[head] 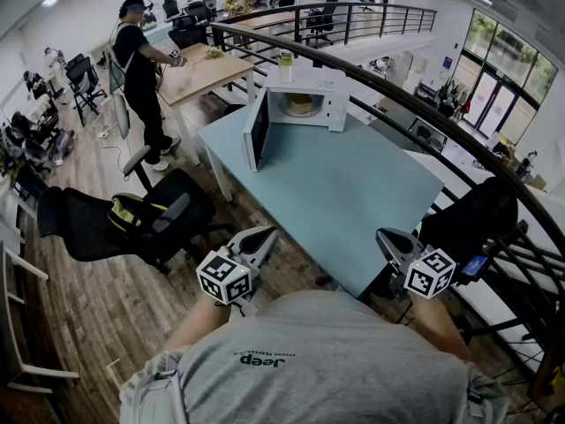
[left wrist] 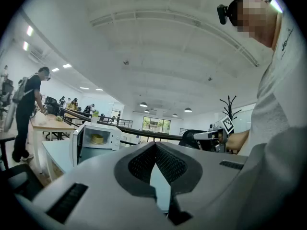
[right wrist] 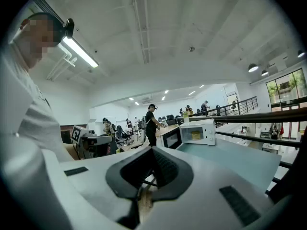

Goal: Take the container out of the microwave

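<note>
A white microwave (head: 328, 95) stands at the far end of the light blue table (head: 335, 193), its door (head: 257, 129) swung open to the left. Inside sits a yellow container (head: 299, 104), which also shows in the left gripper view as the container (left wrist: 97, 139) and in the right gripper view as the container (right wrist: 195, 135). My left gripper (head: 260, 235) and right gripper (head: 386, 237) hover close to my body at the table's near edge, far from the microwave. Both are shut with nothing between the pads: left gripper (left wrist: 155, 145), right gripper (right wrist: 152, 150).
A jar (head: 285, 64) stands on top of the microwave. A black office chair (head: 132, 219) sits left of the table. A dark curved railing (head: 424, 113) runs behind and to the right. A person (head: 141, 78) stands at a wooden desk far left.
</note>
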